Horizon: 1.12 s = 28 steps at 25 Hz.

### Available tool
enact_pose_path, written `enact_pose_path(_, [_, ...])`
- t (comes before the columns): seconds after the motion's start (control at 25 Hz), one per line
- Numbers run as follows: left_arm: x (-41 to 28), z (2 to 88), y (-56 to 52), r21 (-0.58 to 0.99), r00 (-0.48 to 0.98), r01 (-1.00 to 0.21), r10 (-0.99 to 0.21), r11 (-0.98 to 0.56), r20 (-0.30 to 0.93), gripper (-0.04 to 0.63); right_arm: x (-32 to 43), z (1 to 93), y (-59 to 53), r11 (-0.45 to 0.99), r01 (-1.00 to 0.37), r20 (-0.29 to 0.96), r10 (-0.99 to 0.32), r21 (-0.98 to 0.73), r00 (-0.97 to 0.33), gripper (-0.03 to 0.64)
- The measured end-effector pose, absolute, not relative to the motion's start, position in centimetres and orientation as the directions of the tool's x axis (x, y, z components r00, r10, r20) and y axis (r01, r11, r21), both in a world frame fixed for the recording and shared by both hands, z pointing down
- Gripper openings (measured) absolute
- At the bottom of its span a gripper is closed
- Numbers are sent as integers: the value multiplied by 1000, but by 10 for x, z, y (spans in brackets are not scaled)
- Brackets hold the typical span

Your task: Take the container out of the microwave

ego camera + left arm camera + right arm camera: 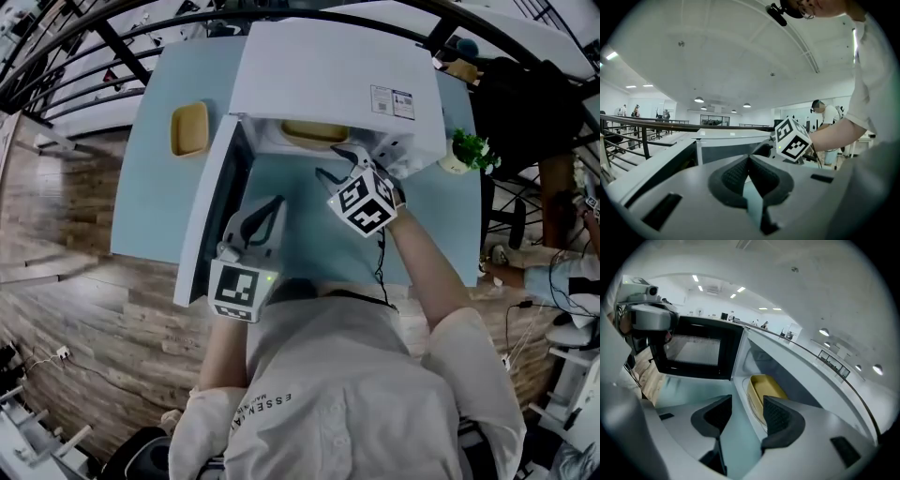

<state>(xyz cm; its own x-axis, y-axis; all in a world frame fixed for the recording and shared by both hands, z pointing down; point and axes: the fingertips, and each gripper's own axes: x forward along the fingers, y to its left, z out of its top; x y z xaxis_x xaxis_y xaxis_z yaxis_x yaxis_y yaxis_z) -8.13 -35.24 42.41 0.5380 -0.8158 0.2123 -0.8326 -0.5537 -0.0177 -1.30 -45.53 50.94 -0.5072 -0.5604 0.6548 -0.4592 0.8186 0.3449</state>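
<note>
The white microwave (337, 70) stands on the pale blue table (155, 202) with its door (211, 216) swung open to the left. A yellow container (314, 133) rests inside on the glass turntable; the right gripper view shows this container (765, 389) just beyond the jaws. My right gripper (330, 161) is open at the mouth of the oven, nothing between its fingers (746, 404). My left gripper (277, 204) hangs back over the table beside the door, jaws pressed together and empty (749, 158). It sees the right gripper's marker cube (792, 139).
A second yellow dish (189, 128) lies on the table left of the microwave. A small potted plant (466, 148) stands at the microwave's right corner. Another person (562, 277) sits to the right, off the table. Railings run behind the table.
</note>
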Motion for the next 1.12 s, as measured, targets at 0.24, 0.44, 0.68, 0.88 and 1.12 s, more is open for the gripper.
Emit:
enact_pose_path(0.24, [-85, 437, -365, -21, 553, -819, -799, -573, 235, 2, -20, 542, -485, 839, -347, 743, -536, 419, -400, 184])
enact_pose_path(0.44, [-90, 443, -371, -11, 551, -821, -798, -570, 247, 2, -18, 566, -503, 856, -218, 791, -516, 468, -329, 174])
enact_pose_path(0.68, [-91, 445, -377, -17, 556, -816, -793, -578, 247, 2, -16, 585, -517, 869, -168, 821, -494, 465, -285, 123])
enact_pose_path(0.88, [-91, 440, -380, -37, 565, -808, -790, -588, 238, 2, -18, 590, -521, 865, -137, 825, -501, 483, -262, 63])
enact_pose_path(1.12, [-92, 437, -383, -48, 563, -808, -794, -587, 228, 2, -14, 589, -524, 852, -123, 812, -523, 509, -259, 37])
